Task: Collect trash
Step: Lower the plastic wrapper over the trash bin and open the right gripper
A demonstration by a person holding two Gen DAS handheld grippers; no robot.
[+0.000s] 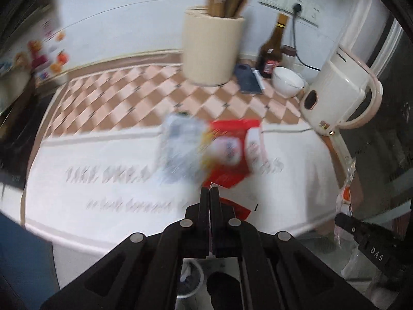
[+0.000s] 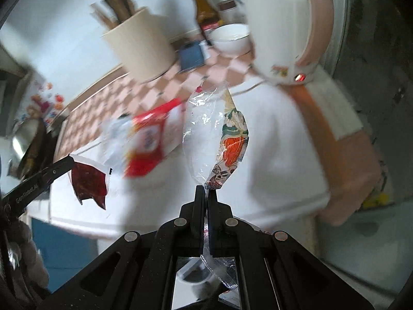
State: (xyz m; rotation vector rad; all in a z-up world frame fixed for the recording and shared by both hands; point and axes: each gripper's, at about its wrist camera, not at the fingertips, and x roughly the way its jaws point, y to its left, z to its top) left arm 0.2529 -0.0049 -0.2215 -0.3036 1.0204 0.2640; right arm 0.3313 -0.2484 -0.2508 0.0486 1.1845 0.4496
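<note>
Right now my left gripper (image 1: 210, 190) pinches small red wrapper scrap (image 2: 89, 180), jaws tight together, scrap hanging off table edge. My right gripper (image 2: 205, 190) clamps clear wrapper with orange print (image 2: 232, 144), dangling above white tablecloth (image 1: 103, 206). Red snack packet (image 1: 229, 152) lies on cloth, blurred. Cream utensil holder (image 1: 210, 49), brown bottle (image 1: 273, 49), white bowl (image 1: 287, 81), kettle (image 1: 340, 87) behind.

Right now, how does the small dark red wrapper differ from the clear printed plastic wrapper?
The small dark red wrapper is opaque and short; the clear printed plastic wrapper is see-through and longer. Left gripper holds the red, right gripper the clear. Both hang pinched in shut jaws.
</note>
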